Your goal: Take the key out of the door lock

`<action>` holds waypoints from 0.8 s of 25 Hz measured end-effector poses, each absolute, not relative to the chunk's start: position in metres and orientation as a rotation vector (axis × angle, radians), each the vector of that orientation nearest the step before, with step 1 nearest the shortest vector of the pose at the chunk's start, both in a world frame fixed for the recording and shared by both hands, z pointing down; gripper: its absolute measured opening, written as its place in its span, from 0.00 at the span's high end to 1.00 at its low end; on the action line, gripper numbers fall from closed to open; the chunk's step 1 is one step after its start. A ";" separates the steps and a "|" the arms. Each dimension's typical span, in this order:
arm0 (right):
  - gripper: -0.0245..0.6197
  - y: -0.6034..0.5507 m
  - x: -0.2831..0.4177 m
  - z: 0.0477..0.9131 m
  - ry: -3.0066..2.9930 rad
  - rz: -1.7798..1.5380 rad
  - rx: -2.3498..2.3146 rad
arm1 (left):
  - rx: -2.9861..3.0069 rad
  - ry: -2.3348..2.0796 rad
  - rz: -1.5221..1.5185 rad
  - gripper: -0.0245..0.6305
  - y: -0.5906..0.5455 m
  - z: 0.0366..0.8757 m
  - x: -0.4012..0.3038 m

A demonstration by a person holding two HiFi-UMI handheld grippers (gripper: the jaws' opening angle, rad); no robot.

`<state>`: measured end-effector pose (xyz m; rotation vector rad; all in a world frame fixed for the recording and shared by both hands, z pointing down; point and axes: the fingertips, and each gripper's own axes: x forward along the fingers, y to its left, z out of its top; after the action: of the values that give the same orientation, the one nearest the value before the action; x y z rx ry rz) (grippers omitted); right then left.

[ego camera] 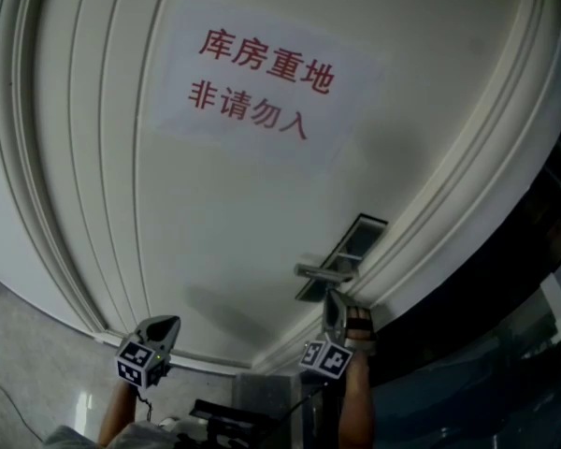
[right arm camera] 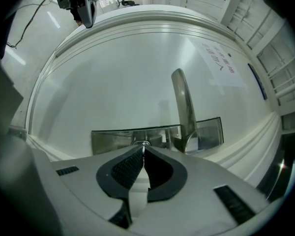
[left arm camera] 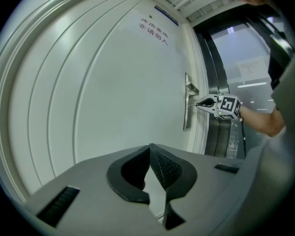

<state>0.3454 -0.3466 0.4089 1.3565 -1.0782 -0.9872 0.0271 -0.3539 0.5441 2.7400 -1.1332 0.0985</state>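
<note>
presently, the small silver metal key (right arm camera: pixel 142 145) is sitting in the cylinder of the brushed steel lock plate (right arm camera: pixel 113 140), beside the silver lever handle (right arm camera: pixel 183 107) on the white panelled door (right arm camera: pixel 113 68). the right gripper (right arm camera: pixel 143 149) is pinching it, jaws together on its thin blade. the left gripper (left arm camera: pixel 150 149), jaws together and empty, is hanging well apart. the grasp is looking complete; the withdrawal is not yet done.

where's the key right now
In the right gripper view, the key sits in the lock plate, just left of the door handle base, pinched between the tips of the right gripper.
</note>
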 end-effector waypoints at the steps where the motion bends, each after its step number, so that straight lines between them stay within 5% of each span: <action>1: 0.93 -0.347 0.345 0.409 -1.080 -0.988 1.357 | 2.740 -1.132 0.098 0.96 -0.354 0.544 0.027; 20: 0.93 -0.331 0.342 0.410 -1.084 -0.987 1.360 | 2.755 -1.120 0.097 0.96 -0.346 0.543 0.028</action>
<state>0.3424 -0.3306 0.4101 1.3601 -1.0837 -0.9870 0.0278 -0.3460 0.5428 2.7545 -1.1198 0.0971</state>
